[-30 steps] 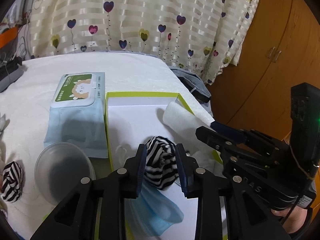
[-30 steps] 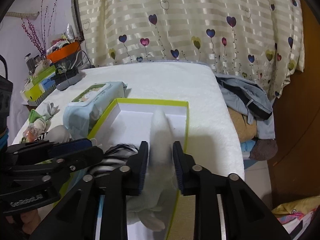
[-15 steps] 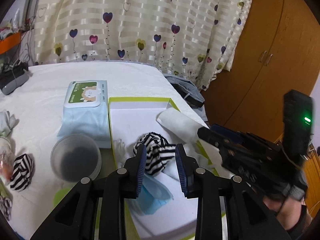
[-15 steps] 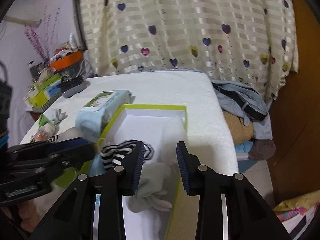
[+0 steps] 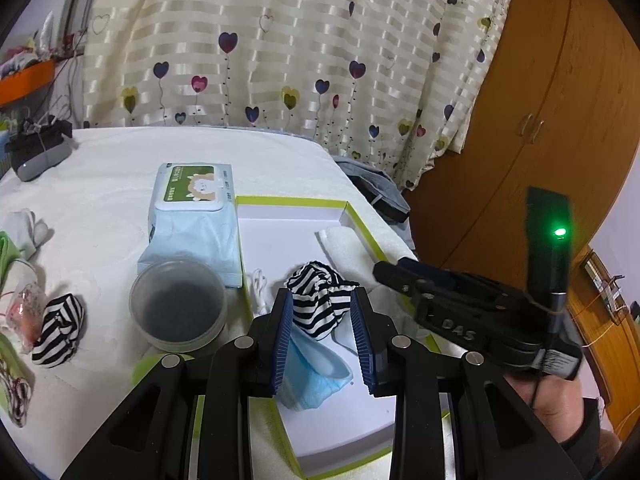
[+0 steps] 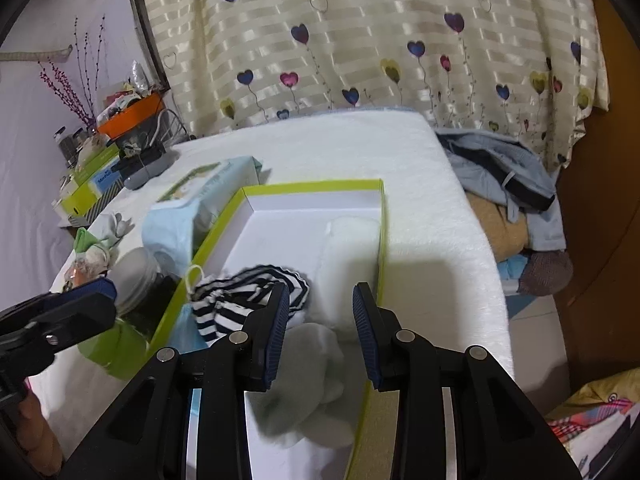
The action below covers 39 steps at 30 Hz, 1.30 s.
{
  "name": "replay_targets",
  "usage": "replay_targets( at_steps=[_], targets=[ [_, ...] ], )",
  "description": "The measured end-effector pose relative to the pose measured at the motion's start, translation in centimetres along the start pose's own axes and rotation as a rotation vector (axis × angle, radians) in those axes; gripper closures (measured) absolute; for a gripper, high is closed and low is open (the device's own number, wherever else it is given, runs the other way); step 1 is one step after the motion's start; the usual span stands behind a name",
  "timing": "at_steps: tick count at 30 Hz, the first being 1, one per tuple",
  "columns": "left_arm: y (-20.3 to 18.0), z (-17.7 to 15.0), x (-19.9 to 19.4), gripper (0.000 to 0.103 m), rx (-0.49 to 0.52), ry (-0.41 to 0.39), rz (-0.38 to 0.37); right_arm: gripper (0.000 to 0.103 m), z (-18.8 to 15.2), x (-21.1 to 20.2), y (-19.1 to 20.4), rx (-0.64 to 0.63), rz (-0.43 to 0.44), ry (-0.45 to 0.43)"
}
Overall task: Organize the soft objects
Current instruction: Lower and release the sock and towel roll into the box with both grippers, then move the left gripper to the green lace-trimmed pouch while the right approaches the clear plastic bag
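We had one striped sock (image 5: 320, 300), mask (image 5: 316, 376) and towel (image 5: 348, 248) boxed; both tongs hung empty, another striped sock (image 5: 58, 330) still on the counter.

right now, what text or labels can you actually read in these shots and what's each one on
"DAS": raised letters on the body of the right gripper, seen from the left wrist.
Wet wipes pack: green label with a cartoon animal; its print is too small to read.
Blue and white box on the side shelf: a word there, too blurred to read.
Nothing else is readable.
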State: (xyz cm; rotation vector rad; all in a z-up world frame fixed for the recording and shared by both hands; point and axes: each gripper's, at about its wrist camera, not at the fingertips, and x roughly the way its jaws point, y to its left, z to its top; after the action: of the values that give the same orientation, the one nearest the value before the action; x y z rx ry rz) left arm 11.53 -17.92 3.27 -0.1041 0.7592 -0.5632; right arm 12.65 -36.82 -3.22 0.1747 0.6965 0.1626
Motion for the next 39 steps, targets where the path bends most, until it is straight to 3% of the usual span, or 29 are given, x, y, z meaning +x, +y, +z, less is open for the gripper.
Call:
replay_targets(
  at_steps=[8,13,28,39],
  targets=[
    [-0.3,-1.3,-1.7,0.075,0.024,-0.014,-0.002,0.067,-1.1,-4.0,2.8,-0.057,-0.033,-0.066],
    [-0.4,-2.4,-2.9,0.075,0.028,-0.023,0.001,0.051,-2.1,-5.6,4.0,-0.072,-0.041,-0.077],
    [-0.3,-5.3,-6.6,0.075,0.030,-0.052,0.021,0.051,-4.9,-8.4,8.1,-0.152,0.010,-0.071],
    [2.3,-5.6,-8.6,0.075,-0.021,-0.095,0.081,0.051,-5.0,-8.4,10.7,-0.201,0.050,-0.074]
  ],
)
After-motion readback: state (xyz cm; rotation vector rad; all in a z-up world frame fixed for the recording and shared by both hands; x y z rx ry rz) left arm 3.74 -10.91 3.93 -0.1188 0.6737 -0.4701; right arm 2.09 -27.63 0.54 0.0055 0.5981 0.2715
